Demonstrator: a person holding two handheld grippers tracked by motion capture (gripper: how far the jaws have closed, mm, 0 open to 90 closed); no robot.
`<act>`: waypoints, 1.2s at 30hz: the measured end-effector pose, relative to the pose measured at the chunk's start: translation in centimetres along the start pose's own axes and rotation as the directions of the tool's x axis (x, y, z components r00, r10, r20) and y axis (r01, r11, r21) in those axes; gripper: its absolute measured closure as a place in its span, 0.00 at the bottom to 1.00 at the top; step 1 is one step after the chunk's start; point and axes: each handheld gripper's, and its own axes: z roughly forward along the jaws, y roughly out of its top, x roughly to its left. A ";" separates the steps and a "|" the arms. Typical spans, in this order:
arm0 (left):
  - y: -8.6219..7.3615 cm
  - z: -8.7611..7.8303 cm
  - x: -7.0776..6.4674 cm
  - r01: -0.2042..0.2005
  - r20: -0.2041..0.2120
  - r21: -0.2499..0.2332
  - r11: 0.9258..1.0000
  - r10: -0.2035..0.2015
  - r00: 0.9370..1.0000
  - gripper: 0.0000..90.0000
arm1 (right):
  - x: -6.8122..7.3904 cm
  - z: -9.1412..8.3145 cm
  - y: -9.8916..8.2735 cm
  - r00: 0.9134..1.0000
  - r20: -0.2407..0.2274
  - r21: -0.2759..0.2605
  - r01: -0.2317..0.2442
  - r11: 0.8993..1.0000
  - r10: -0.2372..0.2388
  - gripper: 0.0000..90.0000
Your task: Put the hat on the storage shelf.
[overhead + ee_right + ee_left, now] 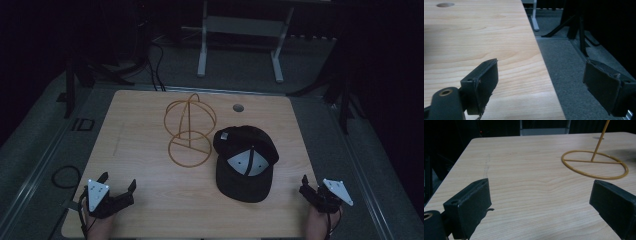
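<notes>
Resting near the front left corner of the wooden table (pixel 150 130), the left gripper (pixel 118 182) is sitting with its jaws spread wide and nothing between them; a grey three-cornered plate is riding on top of it. In the left gripper view its two black jaws are standing far apart over bare wood grain, empty.

The right gripper (pixel 306 186) is sitting at the front right corner, right at the table's edge, with the person's hand showing beneath it at the bottom of the high view. Its jaws are also gaping wide and holding nothing. In the right gripper view one jaw is hanging over the tabletop and the other over the grey carpeted floor (pixel 569 65) beyond the edge.

A yellow wire hat stand (pixel 190 131) is standing upright in the middle of the table: round ring base flat on the wood, a thin stem rising to a wire globe. Its base ring (pixel 595 164) and lower stem are showing ahead of the left gripper, well apart from it.

A black cap (pixel 245 160) is lying upside down just to the right of the stand, pale lining facing up, brim pointing toward the person. It is sitting between the stand and the right gripper, touching neither.

A small round hole (pixel 238 107) is showing in the tabletop behind the cap
</notes>
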 end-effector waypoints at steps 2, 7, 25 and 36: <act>0.0 0.0 0.1 0.016 0.003 -0.016 1.000 -0.016 1.000 0.04 | 0.0 0.0 0.0 1.000 -0.002 -0.001 0.000 1.000 0.000 0.14; 0.1 -0.1 0.0 0.018 0.033 -0.036 0.999 -0.017 0.999 0.04 | -0.1 -0.1 0.4 1.000 -0.017 0.008 -0.004 1.000 0.004 0.14; 1.2 -1.2 -1.4 0.008 0.082 0.013 1.000 -0.009 0.997 0.04 | 1.9 -3.5 8.7 0.948 -0.305 0.007 0.094 0.996 -0.087 0.12; 1.2 -1.4 -2.2 -0.042 0.089 0.020 0.999 0.040 0.995 0.03 | 6.0 -3.6 12.9 0.895 -0.416 -0.079 0.139 0.987 -0.160 0.16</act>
